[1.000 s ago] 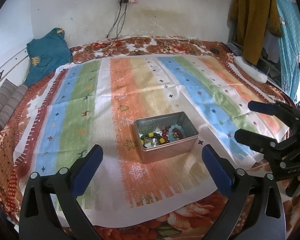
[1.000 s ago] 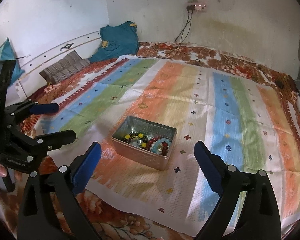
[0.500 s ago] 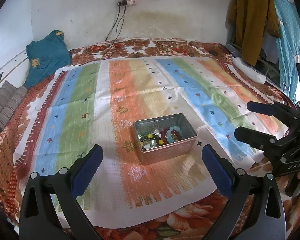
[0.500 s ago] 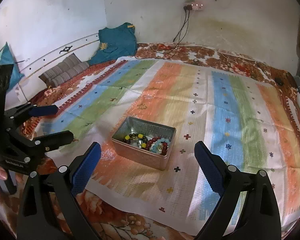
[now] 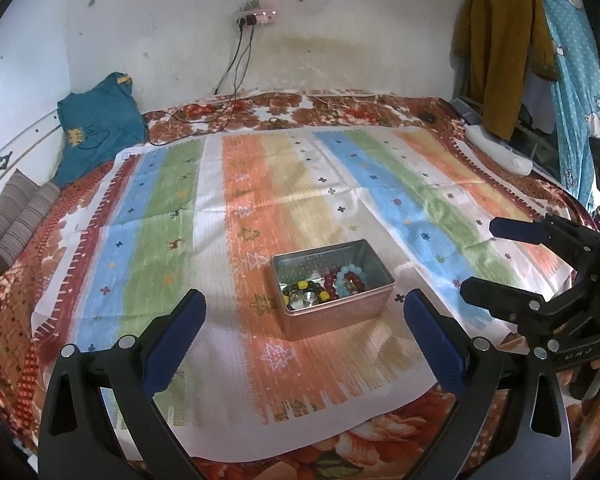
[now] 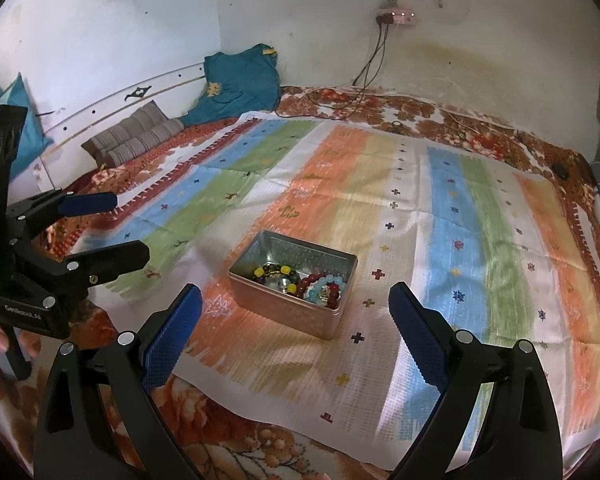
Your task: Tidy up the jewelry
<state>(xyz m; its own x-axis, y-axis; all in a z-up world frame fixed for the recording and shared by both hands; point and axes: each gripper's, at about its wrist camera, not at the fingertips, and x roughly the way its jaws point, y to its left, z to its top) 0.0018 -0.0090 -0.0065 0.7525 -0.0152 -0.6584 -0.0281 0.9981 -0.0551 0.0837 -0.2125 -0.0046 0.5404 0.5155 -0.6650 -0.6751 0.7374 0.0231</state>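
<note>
An open metal tin (image 5: 332,316) (image 6: 284,312) sits on the striped cloth (image 5: 220,208) (image 6: 440,216) on the bed. It holds bead bracelets: a dark and yellow one (image 5: 300,289) (image 6: 274,272), a dark red one (image 5: 331,282) (image 6: 310,282) and a light blue one (image 5: 346,278) (image 6: 326,284). My left gripper (image 5: 304,340) is open and empty, above and in front of the tin. My right gripper (image 6: 294,328) is open and empty, also in front of the tin. Each gripper shows in the other's view, the right one (image 5: 480,260) at the right, the left one (image 6: 128,228) at the left.
A teal garment (image 5: 96,128) (image 6: 236,80) and striped cushions (image 5: 16,216) (image 6: 136,136) lie at the bed's far left. Cables (image 5: 236,76) hang from a wall socket onto the bed. Clothes (image 5: 500,48) hang at the right. The flowered blanket's front edge (image 5: 360,448) is just below the grippers.
Both cameras have lifted and pulled back a little, so the tin sits slightly lower and smaller in view. Both grippers stay open; the tin and bracelets have not moved.
</note>
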